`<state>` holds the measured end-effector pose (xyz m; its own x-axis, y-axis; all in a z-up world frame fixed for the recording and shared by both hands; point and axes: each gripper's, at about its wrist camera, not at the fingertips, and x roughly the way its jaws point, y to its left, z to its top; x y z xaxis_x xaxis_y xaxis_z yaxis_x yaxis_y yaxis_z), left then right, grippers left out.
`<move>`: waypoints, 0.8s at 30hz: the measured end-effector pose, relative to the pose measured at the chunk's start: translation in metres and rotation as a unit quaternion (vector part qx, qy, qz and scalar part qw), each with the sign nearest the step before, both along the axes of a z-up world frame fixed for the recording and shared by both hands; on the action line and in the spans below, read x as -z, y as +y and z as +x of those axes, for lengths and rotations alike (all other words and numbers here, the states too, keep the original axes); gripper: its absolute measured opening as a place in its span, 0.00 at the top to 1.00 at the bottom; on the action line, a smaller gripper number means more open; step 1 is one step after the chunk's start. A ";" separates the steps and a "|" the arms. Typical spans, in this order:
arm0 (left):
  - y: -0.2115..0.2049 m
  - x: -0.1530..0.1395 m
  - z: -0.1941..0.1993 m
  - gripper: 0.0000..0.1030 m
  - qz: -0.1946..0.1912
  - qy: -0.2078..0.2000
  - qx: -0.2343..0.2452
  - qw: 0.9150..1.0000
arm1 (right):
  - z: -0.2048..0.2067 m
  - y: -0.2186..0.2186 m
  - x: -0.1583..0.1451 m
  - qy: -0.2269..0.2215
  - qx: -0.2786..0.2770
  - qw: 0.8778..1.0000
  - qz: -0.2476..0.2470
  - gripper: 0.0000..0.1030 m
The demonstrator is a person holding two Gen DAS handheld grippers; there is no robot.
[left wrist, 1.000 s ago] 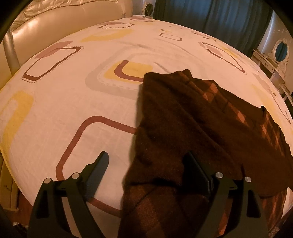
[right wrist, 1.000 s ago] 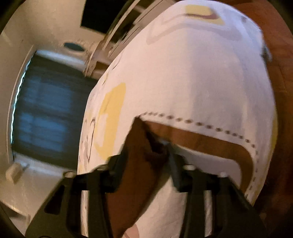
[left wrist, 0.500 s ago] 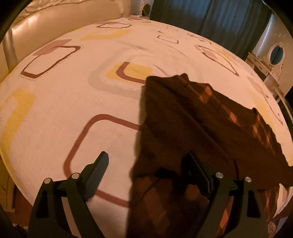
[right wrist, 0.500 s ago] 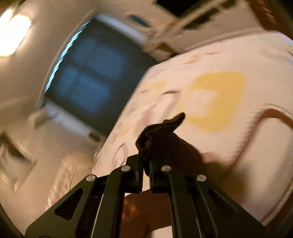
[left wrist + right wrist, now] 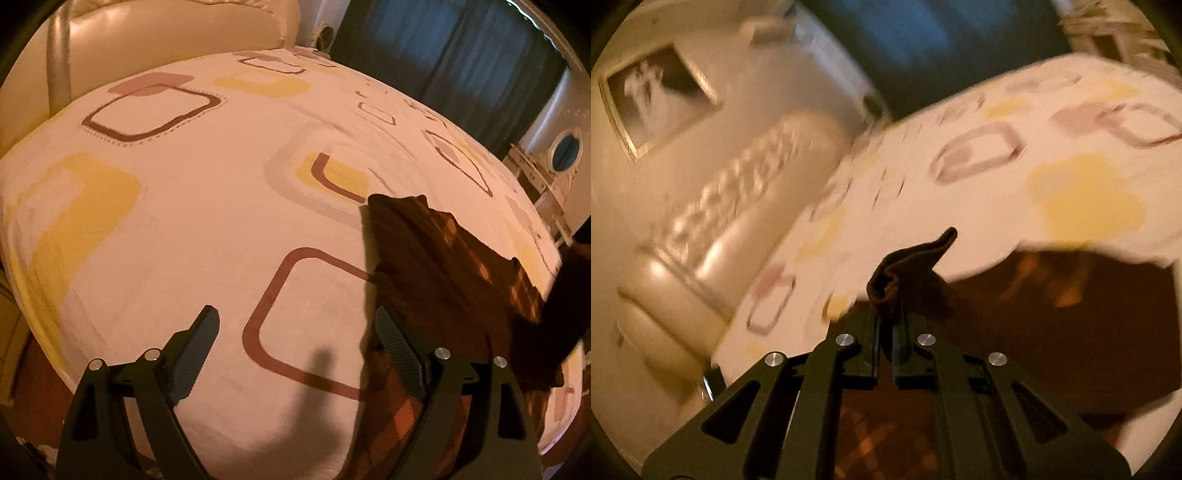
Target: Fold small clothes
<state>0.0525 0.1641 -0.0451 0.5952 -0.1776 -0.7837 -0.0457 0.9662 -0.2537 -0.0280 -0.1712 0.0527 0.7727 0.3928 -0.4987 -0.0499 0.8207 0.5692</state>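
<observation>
A dark brown garment with an orange check pattern lies on the bed's patterned sheet, at the right of the left wrist view. My left gripper is open and empty just above the sheet, its right finger at the garment's left edge. My right gripper is shut on a bunched edge of the garment and holds it lifted above the bed. The rest of the cloth hangs below it. The right wrist view is blurred.
A cream padded headboard runs along the bed's far left side. Dark blue curtains hang at the back. A white dresser with an oval mirror stands at the right. A framed picture hangs on the wall.
My right gripper closed on the garment's edge, lifted it and swung round toward the headboard. My left gripper stayed open and shifted left, so the garment now lies further right.
</observation>
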 end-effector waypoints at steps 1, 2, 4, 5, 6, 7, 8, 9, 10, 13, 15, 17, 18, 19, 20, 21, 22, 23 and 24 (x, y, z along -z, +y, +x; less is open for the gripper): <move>0.001 0.000 0.000 0.17 -0.004 0.001 -0.001 1.000 | 0.007 0.025 0.013 0.014 -0.020 1.000 -0.006 0.96; 0.001 0.002 0.000 0.17 -0.010 0.003 -0.001 1.000 | 0.014 0.040 0.021 0.021 -0.032 0.999 -0.015 0.96; 0.000 0.003 0.000 0.17 -0.019 0.004 0.001 1.000 | 0.017 0.083 0.034 0.032 -0.064 0.996 -0.044 0.96; -0.001 0.003 0.001 0.17 -0.020 0.004 0.004 1.000 | 0.019 0.100 0.038 0.035 -0.074 0.995 -0.053 0.96; -0.003 0.004 0.001 0.17 -0.022 0.005 0.007 1.000 | 0.021 0.117 0.044 0.038 -0.089 0.993 -0.066 0.96; -0.004 0.004 0.000 0.17 -0.023 0.004 0.010 1.000 | 0.024 0.133 0.047 0.040 -0.098 0.991 -0.078 0.96; -0.005 0.005 0.000 0.17 -0.025 0.005 0.011 1.000 | 0.024 0.142 0.050 0.040 -0.106 0.989 -0.090 0.96; -0.005 0.006 0.000 0.17 -0.028 0.005 0.011 1.000 | 0.023 0.153 0.054 0.041 -0.118 0.987 -0.106 0.96; -0.005 0.006 0.000 0.17 -0.033 0.006 0.010 0.999 | 0.027 0.160 0.057 0.042 -0.123 0.985 -0.115 0.96; -0.001 0.009 0.001 0.17 -0.042 0.007 0.004 0.999 | 0.030 0.174 0.071 0.055 -0.150 0.979 -0.125 0.96; 0.002 0.010 0.001 0.17 -0.044 0.008 0.002 0.999 | 0.033 0.181 0.083 0.073 -0.167 0.976 -0.117 0.90; 0.003 0.011 0.000 0.17 -0.043 0.008 0.000 0.999 | 0.038 0.186 0.092 0.090 -0.178 0.975 -0.101 0.85; 0.004 0.011 0.000 0.17 -0.042 0.008 0.000 0.999 | 0.038 0.186 0.098 0.097 -0.180 0.975 -0.091 0.76; 0.004 0.011 0.000 0.17 -0.042 0.008 -0.001 0.999 | 0.038 0.184 0.100 0.103 -0.184 0.974 -0.082 0.73; 0.005 0.012 0.000 0.17 -0.042 0.008 -0.001 0.999 | 0.038 0.184 0.104 0.107 -0.189 0.974 -0.068 0.65; 0.005 0.012 0.000 0.17 -0.040 0.008 -0.001 0.999 | 0.036 0.183 0.107 0.110 -0.194 0.973 -0.052 0.59; 0.004 0.012 0.000 0.17 -0.039 0.008 -0.001 0.999 | 0.034 0.179 0.108 0.110 -0.199 0.973 -0.032 0.58; 0.004 0.011 0.000 0.17 -0.039 0.008 -0.002 0.999 | 0.030 0.175 0.107 0.111 -0.202 0.973 -0.018 0.55; 0.004 0.010 0.000 0.17 -0.038 0.007 -0.003 0.999 | 0.028 0.172 0.106 0.112 -0.204 0.972 -0.009 0.55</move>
